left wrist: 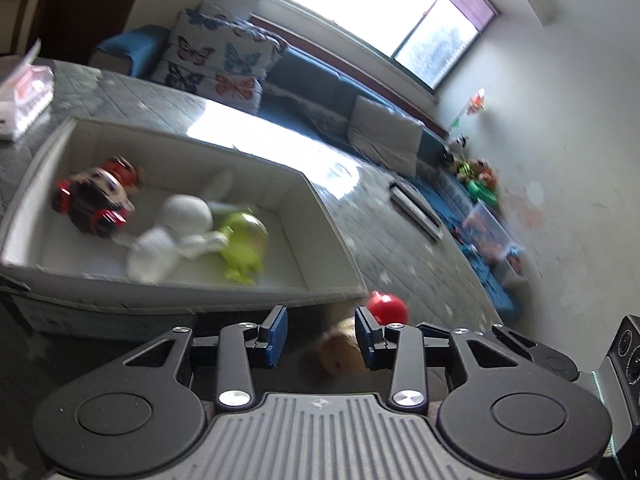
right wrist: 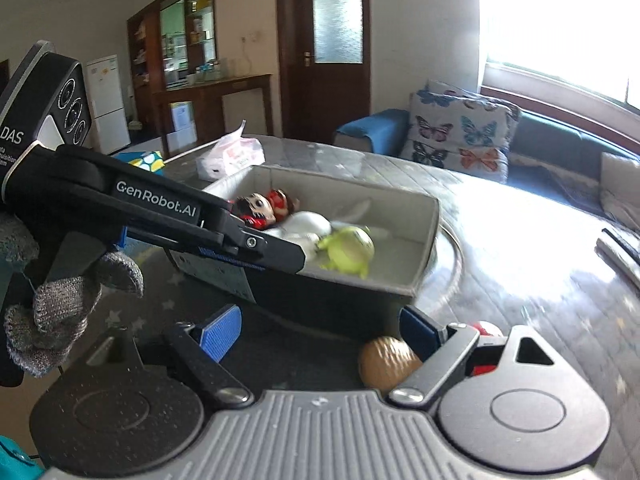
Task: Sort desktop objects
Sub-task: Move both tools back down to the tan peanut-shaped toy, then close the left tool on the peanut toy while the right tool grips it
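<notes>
Your left gripper (left wrist: pixel 321 334) has its jaws partly open and holds nothing; your right gripper (right wrist: pixel 320 334) stands wide, also empty. The brown toy (right wrist: pixel 386 362) lies on the table (right wrist: pixel 500 280) (just beside the box (right wrist: pixel 426 256)).

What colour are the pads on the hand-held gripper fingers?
Blue, set on black fingers. The right wrist view shows it best.
</notes>
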The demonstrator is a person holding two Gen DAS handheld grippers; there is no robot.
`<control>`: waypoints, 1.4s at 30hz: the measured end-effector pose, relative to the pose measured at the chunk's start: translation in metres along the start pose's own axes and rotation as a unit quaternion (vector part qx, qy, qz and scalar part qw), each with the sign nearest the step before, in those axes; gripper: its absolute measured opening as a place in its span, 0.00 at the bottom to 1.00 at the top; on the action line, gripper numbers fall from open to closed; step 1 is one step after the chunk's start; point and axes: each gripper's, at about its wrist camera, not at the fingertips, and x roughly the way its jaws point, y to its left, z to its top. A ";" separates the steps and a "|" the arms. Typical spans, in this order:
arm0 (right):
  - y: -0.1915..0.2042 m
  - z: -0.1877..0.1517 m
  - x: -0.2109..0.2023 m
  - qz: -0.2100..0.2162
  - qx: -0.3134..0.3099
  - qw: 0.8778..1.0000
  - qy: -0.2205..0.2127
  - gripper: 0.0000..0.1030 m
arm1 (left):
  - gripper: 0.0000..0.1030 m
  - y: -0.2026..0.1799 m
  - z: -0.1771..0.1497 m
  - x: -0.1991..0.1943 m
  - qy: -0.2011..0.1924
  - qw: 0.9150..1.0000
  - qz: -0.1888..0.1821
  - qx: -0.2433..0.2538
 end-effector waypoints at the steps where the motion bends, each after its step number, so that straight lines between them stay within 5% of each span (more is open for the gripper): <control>1: -0.002 -0.003 -0.001 -0.002 0.007 1.000 0.000 0.86 | 0.38 -0.002 -0.004 0.003 0.006 1.000 -0.002 0.002; 14: -0.029 -0.038 0.002 -0.019 0.073 0.997 0.020 0.86 | 0.38 -0.020 -0.023 0.031 0.055 0.998 -0.010 0.016; 42: -0.054 -0.038 0.054 -0.012 0.092 0.995 0.045 0.88 | 0.39 -0.033 -0.011 0.074 0.081 0.994 -0.007 0.069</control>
